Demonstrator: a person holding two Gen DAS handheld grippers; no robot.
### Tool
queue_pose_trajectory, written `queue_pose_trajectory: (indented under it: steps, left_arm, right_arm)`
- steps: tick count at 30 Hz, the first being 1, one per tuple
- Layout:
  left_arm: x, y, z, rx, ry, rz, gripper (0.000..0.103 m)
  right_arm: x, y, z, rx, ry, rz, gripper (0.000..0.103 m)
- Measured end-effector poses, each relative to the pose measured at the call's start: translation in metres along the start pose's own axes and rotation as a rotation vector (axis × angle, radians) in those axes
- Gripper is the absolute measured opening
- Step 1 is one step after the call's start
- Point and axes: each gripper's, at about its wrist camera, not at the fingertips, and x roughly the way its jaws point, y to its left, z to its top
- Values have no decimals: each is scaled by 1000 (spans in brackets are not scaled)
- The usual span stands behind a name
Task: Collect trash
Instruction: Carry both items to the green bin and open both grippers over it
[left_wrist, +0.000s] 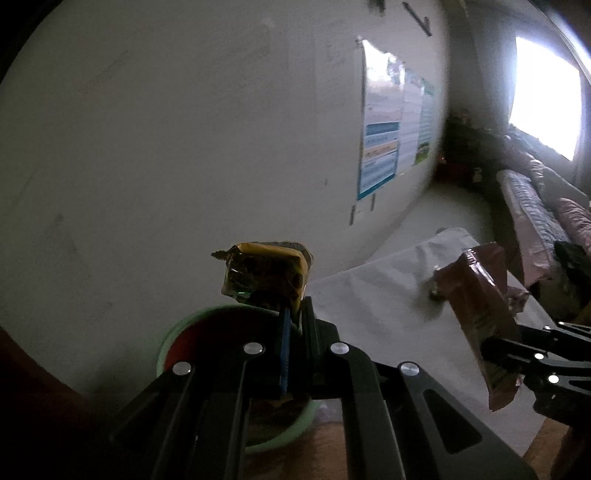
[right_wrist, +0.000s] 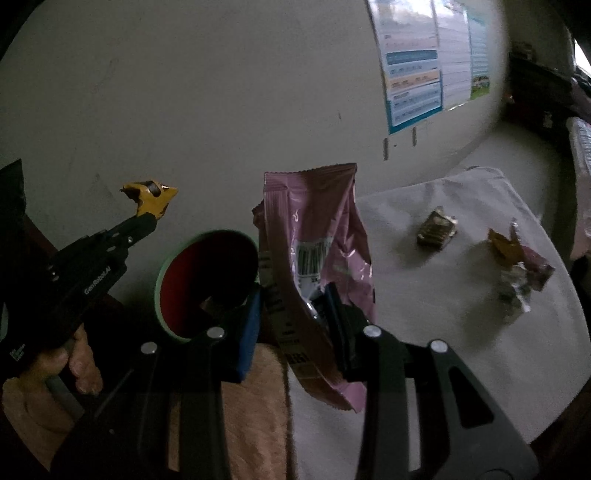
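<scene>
Fingers of a person's hand (right_wrist: 79, 363) wrap the black handle at the far left of the right wrist view, carrying the left gripper (right_wrist: 149, 216), whose jaws are clamped together on a crumpled yellow foil wrapper (right_wrist: 149, 197) held up in front of the plain pale wall (right_wrist: 207, 92). Just right of it and lower stands a round bin with a mint-green rim and red inside (right_wrist: 192, 280), beside a peach-coloured towel (right_wrist: 255, 391). Next comes the right gripper (right_wrist: 295, 321), its blue-padded jaws partly closed and pressing on a tall pink foil snack packet (right_wrist: 317, 251) with a barcode, held upright above the edge of the white cloth-covered table (right_wrist: 424, 325). On that cloth lie a small dark folded wrapper (right_wrist: 437, 229) and, further right, a heap of yellow, purple and silver wrappers (right_wrist: 517, 266), the two well apart. Above them a blue and white printed chart (right_wrist: 417, 62) hangs on the wall. The left wrist view adds a bright window (left_wrist: 543, 92) at the far right, with rolled patterned bedding (left_wrist: 532, 206) under it. The room is dim.
</scene>
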Motion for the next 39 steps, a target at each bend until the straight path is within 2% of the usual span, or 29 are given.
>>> queue_pose_trajectory:
  steps: [12, 17, 22, 27, 33, 34, 35, 36, 37, 39]
  left_arm:
    - [24, 59, -22, -74, 66, 94, 4]
    - [42, 84, -38, -122, 123, 124, 4]
    - [65, 104, -58, -170, 201, 110, 4]
    - [78, 113, -70, -186, 239, 114, 4]
    - [89, 114, -72, -182, 260, 101, 8]
    - [90, 114, -73, -181, 262, 99, 11]
    - [91, 114, -73, -180, 262, 102, 23]
    - [90, 115, -73, -180, 258, 107, 32]
    - [88, 116, -74, -186, 249, 110, 46]
    - [86, 117, -74, -200, 241, 111, 49]
  right_arm:
    - [63, 44, 2, -65, 118, 68, 34]
    - [91, 64, 4, -97, 165, 94, 34]
    - [122, 78, 9, -114, 215, 109, 34]
    - [146, 80, 16, -77, 267, 134, 34]
    - [159, 83, 22, -44, 289, 159, 36]
    - [159, 84, 24, -44, 285, 168, 37]
    - [160, 85, 26, -44, 281, 173, 41]
    - [161, 86, 27, -46, 274, 175, 49]
    - [160, 86, 28, -45, 266, 171, 54]
    - [158, 87, 30, -43, 251, 176, 61]
